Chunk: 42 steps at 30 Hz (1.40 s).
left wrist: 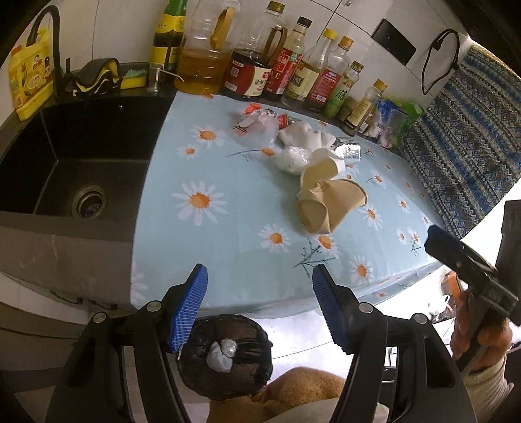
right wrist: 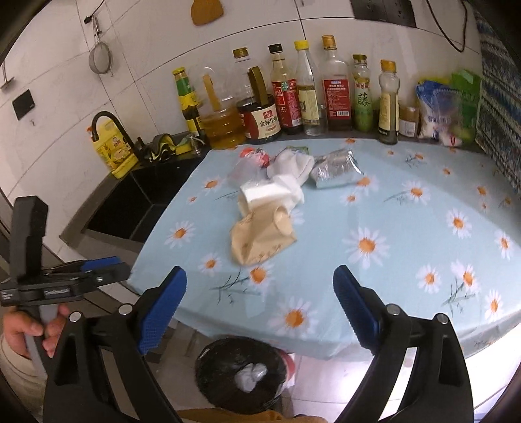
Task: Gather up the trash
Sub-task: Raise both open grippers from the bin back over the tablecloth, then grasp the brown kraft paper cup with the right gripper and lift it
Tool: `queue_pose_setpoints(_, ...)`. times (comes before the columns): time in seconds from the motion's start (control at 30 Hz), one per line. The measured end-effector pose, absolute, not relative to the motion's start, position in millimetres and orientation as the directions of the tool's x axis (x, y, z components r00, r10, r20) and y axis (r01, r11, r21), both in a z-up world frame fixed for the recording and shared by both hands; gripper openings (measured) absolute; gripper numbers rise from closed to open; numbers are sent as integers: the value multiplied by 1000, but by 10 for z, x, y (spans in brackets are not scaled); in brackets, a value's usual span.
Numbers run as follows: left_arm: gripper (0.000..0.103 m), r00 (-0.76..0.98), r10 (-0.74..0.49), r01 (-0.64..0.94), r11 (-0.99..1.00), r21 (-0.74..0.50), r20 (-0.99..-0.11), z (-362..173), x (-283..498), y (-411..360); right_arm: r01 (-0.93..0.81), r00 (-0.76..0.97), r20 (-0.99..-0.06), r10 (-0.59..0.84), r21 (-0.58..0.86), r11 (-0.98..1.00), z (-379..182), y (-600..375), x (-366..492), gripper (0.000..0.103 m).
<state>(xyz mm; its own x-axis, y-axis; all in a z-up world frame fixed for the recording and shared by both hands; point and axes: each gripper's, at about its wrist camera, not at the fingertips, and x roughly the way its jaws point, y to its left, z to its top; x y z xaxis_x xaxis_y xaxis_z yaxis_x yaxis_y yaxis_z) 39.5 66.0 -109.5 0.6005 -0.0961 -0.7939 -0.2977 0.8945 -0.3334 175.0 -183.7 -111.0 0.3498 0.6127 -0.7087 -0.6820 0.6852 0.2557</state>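
A pale blue cloth printed with white daisies [right wrist: 407,234] covers the worktop, its near edge hanging over a floor I can barely make out. To the left sits a black stone sink [left wrist: 75,156], its far corners lost in shadow, with a black hooked tap [left wrist: 45,29] behind it. Along the tiled far wall stands a row of oil and sauce bottles [right wrist: 293,97]; one red label shows Chinese characters, most of the rest too small to read, though a green bottle [right wrist: 362,97] carries a single large character. In the middle of the cloth lies the trash: crushed tan paper cups [left wrist: 329,201], crumpled white tissue [right wrist: 289,175], a clear plastic wrapper [left wrist: 257,130] and a silvery foil packet [right wrist: 335,169], all heaped close together. Below the near edge a round bin lined with a black bag [left wrist: 224,354] holds one white wad, the rim partly hidden by the tools. The left gripper [left wrist: 260,306] stands apart with nothing between its ribbed blue pads, and the right gripper [right wrist: 260,309] gapes wider, also empty, both above the bin.
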Motion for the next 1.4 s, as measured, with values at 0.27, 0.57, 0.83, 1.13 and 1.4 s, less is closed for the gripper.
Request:
queue_pose_setpoints(0.27,75,625,-77,-328,877,-350,-777,-1042,381,854,-700,369,-735,568,183,691,-1284,-1494,1996,99)
queue_pose_setpoints(0.57,84,603,-89,-361,856,-370,-793,-1150,340,1021,-724,359,-794,490,94,683,-1666,-905,2150,98)
queue_pose_setpoints(0.83,84,593,-89,-369,853,-369,-800,-1173,341,1138,-720,390,-822,415,8,693,-1906,-635,2228,98)
queue_pose_setpoints(1.13,84,603,-90,-387,836,-389,-793,-1193,335,1249,-710,375,-844,384,5,704,-2011,-660,2294,80)
queue_pose_setpoints(1.4,84,606,-132,-373,824,-427,-784,-1244,368,1260,-715,360,-839,407,31,698,-1944,-763,2229,78)
